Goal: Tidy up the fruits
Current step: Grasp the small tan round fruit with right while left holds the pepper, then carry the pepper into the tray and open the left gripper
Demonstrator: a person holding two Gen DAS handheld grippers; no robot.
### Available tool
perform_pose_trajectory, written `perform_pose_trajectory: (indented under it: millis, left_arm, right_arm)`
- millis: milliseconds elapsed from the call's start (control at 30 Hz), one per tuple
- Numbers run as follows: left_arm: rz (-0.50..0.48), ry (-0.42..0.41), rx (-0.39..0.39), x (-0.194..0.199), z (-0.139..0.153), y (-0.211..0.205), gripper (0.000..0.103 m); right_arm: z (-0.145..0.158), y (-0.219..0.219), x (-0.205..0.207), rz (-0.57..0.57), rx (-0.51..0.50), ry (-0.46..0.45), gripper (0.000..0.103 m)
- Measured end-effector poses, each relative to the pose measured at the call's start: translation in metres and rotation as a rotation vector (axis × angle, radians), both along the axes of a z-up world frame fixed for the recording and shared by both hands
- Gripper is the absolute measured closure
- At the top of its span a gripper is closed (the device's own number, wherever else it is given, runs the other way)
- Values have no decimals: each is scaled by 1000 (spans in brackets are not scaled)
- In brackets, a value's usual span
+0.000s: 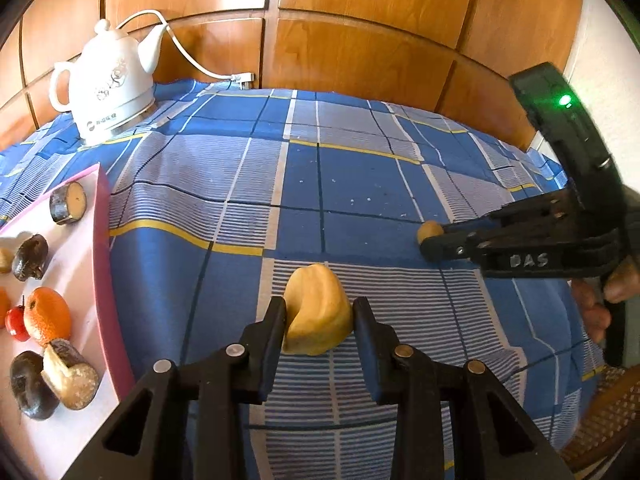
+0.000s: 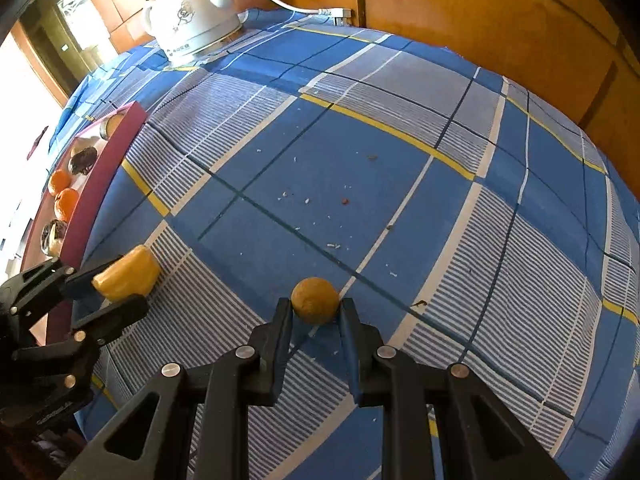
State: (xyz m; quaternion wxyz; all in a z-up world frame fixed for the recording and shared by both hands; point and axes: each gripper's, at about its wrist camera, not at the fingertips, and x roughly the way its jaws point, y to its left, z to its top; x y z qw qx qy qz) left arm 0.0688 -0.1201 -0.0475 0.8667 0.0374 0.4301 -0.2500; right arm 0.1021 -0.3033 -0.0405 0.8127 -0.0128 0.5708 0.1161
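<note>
My left gripper (image 1: 319, 309) is shut on a yellow wedge-shaped fruit (image 1: 316, 314), low over the blue checked tablecloth. It also shows in the right wrist view (image 2: 116, 290), with the wedge (image 2: 128, 272) between its fingers. My right gripper (image 2: 315, 309) is shut on a small round tan fruit (image 2: 315, 300) that rests on the cloth. In the left wrist view the right gripper (image 1: 430, 238) holds that round fruit (image 1: 428, 231) at the right. A pink tray (image 1: 102, 216) at the left holds oranges (image 1: 47, 318), dark fruits and cut pieces.
A white ceramic kettle (image 1: 110, 88) with a white cord stands at the back left on the cloth (image 1: 360, 184). Wooden panels (image 1: 360, 48) rise behind the table. Crumbs (image 2: 308, 200) lie scattered mid-table. A wicker chair (image 1: 608, 412) stands at the right edge.
</note>
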Motion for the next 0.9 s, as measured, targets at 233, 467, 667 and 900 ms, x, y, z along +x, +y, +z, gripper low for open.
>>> perform_pose_trajectory:
  millis: [233,467,667,900]
  left_arm:
    - [-1,-41,-14,-9,21,4,69]
    - [26,-58,-27,-10,33,14,72]
    - [39,-67,-34,-12,39,20,72]
    - [48,-80,-50,-14,46,26,73]
  right_arm:
    - [-1,3,-1,10,-18,-9,79]
    - [-2,3,0,13,-23,-13,79]
    - [-1,5,-1,18,-33,-19,79]
    - [0,5,-2,22,-43,-23,79]
